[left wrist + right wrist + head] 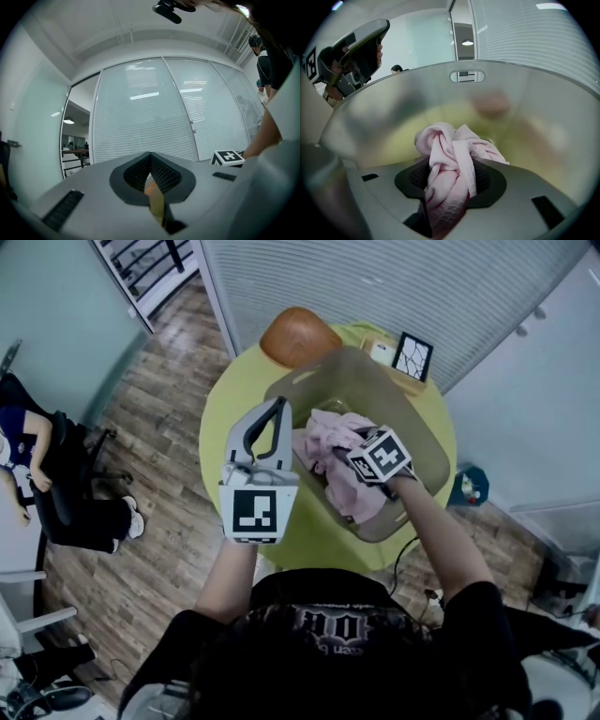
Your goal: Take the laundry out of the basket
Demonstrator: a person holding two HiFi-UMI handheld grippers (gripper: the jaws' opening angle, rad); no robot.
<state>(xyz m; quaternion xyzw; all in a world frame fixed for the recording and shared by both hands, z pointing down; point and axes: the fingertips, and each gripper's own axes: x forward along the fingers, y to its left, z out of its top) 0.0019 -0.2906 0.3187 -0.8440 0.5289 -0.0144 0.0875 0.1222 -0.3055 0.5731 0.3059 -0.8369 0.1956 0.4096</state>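
pink cloth (452,173) pinched between right gripper (451,180) fingers.

Left grey plastic tongs (150,158) held up, tips pointing away, jaws together, empty. Right grey plastic tongs (452,172) angled down, jaws clamped on bunched pink waffle-weave cloth (443,140).

Pink waffle-weave cloth (454,159): lower end buried between the clamped jaws of the right gripper (451,185); full shape unreadable.
Translucent grey plastic basket (417,437): near rim covered by the person's right forearm (441,540); far wall blurred in the right gripper view.
Orange-brown rounded object (298,336), far side: near edge behind the basket rim; kind unclear.
Small black-framed picture (412,356), far right: pattern too small to read.
Seated person (23,460), left: cut off by the picture's edge.
Left gripper (150,157): blurred orange and yellow-green sliver below its meeting tips, unidentifiable.
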